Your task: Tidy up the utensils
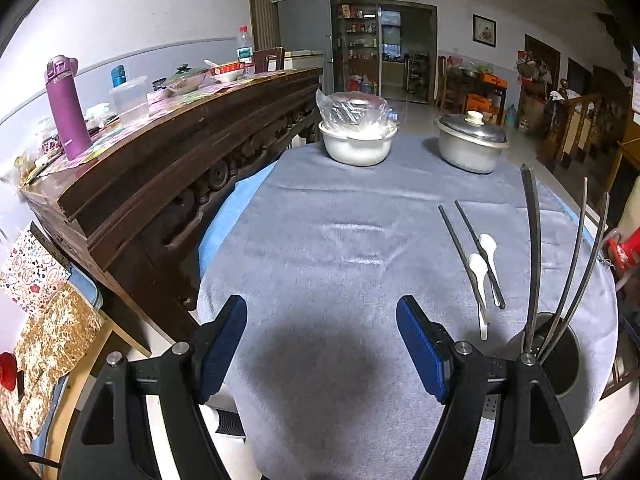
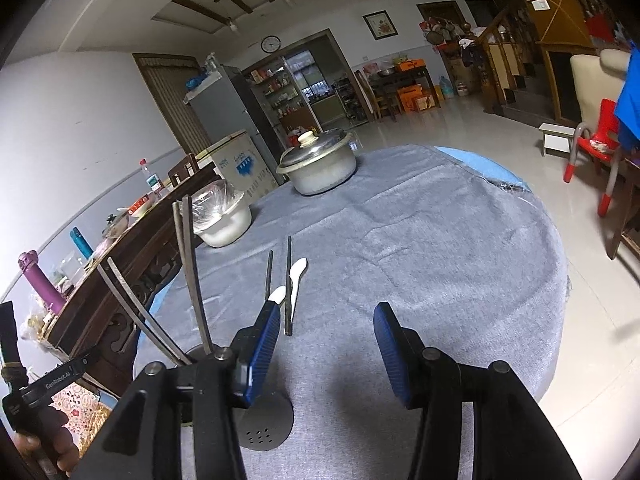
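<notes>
Two dark chopsticks [image 1: 472,254] and two white spoons [image 1: 486,268] lie on the grey tablecloth [image 1: 340,240]. A dark utensil holder [image 1: 560,356] stands at the near right with three long utensils upright in it. My left gripper [image 1: 322,344] is open and empty, left of the holder. In the right wrist view the chopsticks [image 2: 288,288] and spoons [image 2: 296,280] lie just ahead of my open, empty right gripper [image 2: 324,344]. The holder [image 2: 256,412] sits under its left finger.
A white pot covered in plastic [image 1: 358,136] and a lidded metal pot [image 1: 470,144] stand at the far side of the round table. A dark wooden sideboard [image 1: 168,152] with bottles and bowls runs along the left. A red chair [image 2: 592,152] stands at the right.
</notes>
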`<control>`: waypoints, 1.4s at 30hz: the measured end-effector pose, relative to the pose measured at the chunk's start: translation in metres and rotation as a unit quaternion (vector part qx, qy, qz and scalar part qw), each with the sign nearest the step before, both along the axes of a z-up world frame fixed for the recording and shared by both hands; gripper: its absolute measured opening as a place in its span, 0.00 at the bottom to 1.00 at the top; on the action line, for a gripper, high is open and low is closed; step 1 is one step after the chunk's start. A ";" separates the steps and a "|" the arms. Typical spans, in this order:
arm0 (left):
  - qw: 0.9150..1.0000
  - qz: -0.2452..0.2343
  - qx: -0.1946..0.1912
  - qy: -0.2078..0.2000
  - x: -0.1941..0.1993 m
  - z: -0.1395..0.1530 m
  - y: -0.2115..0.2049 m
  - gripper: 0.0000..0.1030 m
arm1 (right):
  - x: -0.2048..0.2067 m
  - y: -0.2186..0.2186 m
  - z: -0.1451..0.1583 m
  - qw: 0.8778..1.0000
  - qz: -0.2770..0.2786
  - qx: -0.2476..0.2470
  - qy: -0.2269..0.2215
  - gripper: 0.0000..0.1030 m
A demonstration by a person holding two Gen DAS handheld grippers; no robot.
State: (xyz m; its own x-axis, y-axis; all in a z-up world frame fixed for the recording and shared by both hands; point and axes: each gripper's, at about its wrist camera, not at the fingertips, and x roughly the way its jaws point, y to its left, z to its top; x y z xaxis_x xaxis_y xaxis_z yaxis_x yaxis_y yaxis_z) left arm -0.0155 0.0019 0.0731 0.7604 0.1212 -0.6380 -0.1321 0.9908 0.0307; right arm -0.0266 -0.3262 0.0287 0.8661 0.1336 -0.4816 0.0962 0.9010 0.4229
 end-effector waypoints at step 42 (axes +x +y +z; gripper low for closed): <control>1.000 0.000 -0.018 0.019 0.054 0.015 0.016 0.75 | 0.043 -0.074 -0.003 0.995 -0.055 0.070 0.040 0.50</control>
